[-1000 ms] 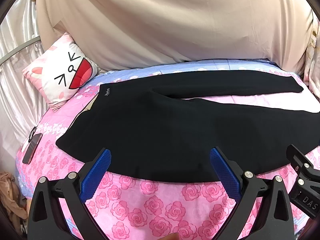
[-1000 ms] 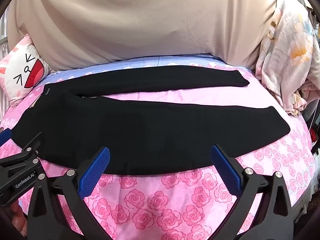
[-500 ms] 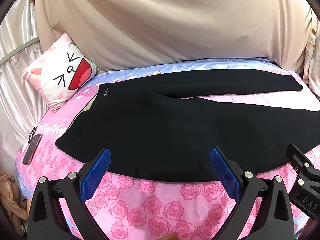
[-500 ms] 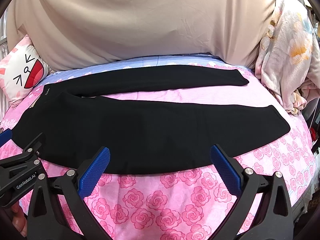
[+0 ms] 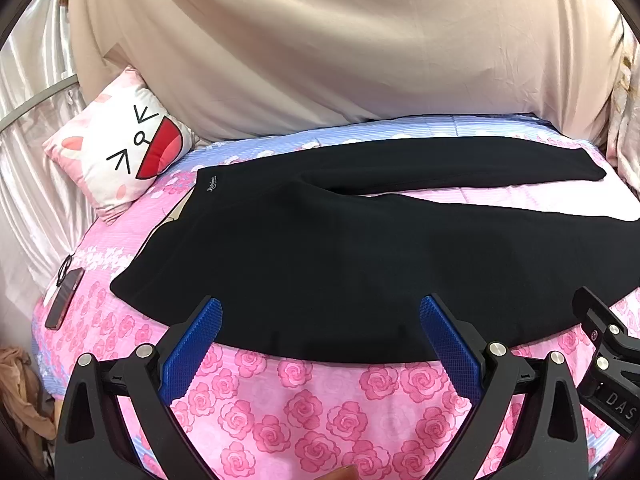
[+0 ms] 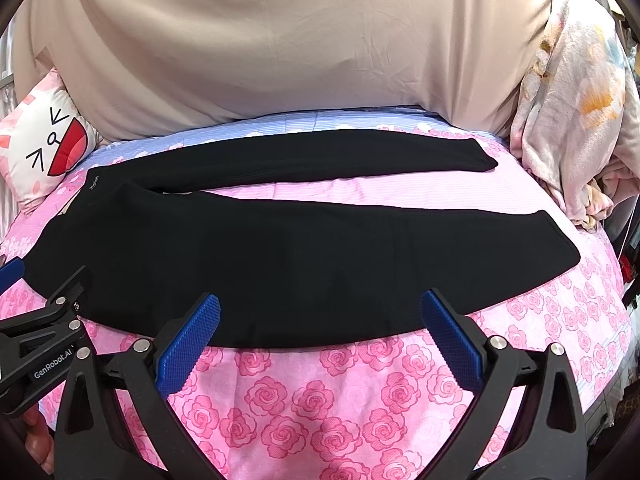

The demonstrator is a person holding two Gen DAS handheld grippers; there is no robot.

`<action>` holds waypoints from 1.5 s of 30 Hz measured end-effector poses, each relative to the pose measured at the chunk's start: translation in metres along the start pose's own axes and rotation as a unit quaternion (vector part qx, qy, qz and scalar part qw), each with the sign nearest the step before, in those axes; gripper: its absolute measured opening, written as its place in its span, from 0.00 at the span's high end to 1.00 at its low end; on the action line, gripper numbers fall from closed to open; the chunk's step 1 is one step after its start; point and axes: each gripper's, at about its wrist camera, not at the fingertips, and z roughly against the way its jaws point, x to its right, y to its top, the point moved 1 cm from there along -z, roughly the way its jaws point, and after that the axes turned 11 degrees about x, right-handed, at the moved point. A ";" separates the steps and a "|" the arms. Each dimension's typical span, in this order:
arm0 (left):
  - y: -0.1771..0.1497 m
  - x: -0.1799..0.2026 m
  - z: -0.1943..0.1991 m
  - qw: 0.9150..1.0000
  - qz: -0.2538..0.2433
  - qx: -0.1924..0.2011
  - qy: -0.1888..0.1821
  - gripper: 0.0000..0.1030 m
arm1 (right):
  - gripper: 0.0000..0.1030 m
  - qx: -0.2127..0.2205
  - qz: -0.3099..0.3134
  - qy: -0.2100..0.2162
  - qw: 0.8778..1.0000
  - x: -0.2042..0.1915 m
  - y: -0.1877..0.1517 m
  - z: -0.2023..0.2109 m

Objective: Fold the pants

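Far left there's a phone lying on the bed edge and a cartoon-face pillow propped at the head end, both well clear of the work.

Then my left hand-held gripper, blue pads spread wide and holding nothing, hanging just over the near edge of the black pants. The pants lie flat on the rose-print sheet, straight ahead of both grippers, long axis running left to right: waistband with a small logo at the left by the pillow, legs stretching off to the right. The two legs are splayed in a narrow V, one close to me, the other farther back toward the beige drape.

My left is the one nearer the waist and hip. My right hand-held gripper is wide open too, empty, over the near leg around mid-length, so it's the closer one to the cuffs.

Fabric looks matte, thick-ish and smooth, barely a wrinkle. I reckon nothing's folded yet, and the first move is pinching that near edge and carrying it over onto the far leg.

Past the cuffs on the right there's a bunched floral blanket.
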 end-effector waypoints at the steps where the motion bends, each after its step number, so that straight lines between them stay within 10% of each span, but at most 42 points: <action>1: 0.000 0.000 0.000 1.000 -0.001 0.000 0.000 0.05 | 0.05 0.000 0.000 0.000 1.000 0.001 0.000 0.000; 45: 0.001 0.010 -0.005 1.000 -0.015 -0.001 0.001 0.05 | 0.05 -0.009 -0.005 0.002 1.000 0.008 -0.002 -0.006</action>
